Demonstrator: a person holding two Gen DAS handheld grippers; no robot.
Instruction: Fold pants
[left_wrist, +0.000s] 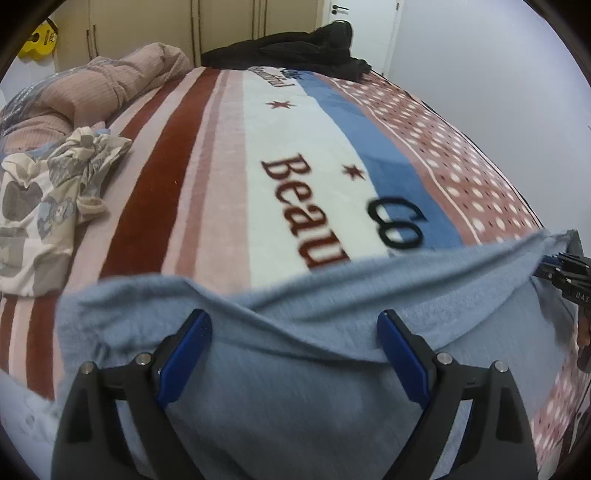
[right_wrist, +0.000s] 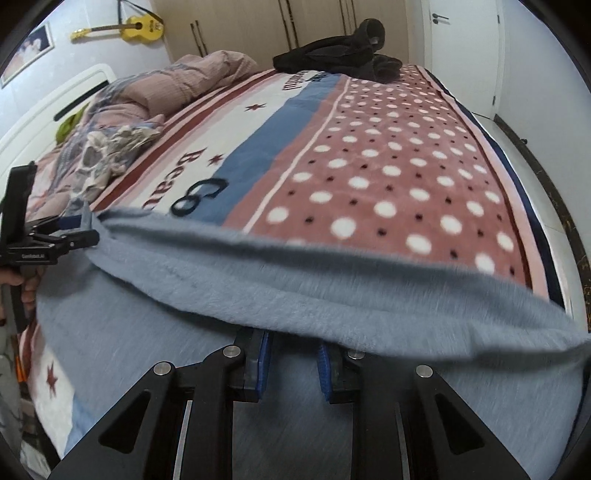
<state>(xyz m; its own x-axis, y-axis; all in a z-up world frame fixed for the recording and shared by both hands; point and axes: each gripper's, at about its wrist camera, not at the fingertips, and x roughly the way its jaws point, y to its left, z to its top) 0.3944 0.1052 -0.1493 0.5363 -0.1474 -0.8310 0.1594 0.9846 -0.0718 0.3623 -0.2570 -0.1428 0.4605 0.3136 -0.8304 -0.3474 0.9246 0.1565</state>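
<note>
Both grippers tilt down over the fuzzy blue-grey pants (right_wrist: 258, 266) on the striped, dotted blanket (right_wrist: 388, 166). Right gripper (right_wrist: 293, 363) is pinched nearly closed under the pants' edge. Left gripper (left_wrist: 293, 332) gapes wide, fabric draped between, unclamped. Only the right view shows the yellow guitar (right_wrist: 142, 27).

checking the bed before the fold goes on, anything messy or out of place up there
Yes, some clutter. A crumpled patterned garment lies at the blanket's left edge, and a dark garment is heaped at the far end. The blue pants have a rumpled, uneven leading edge.
</note>
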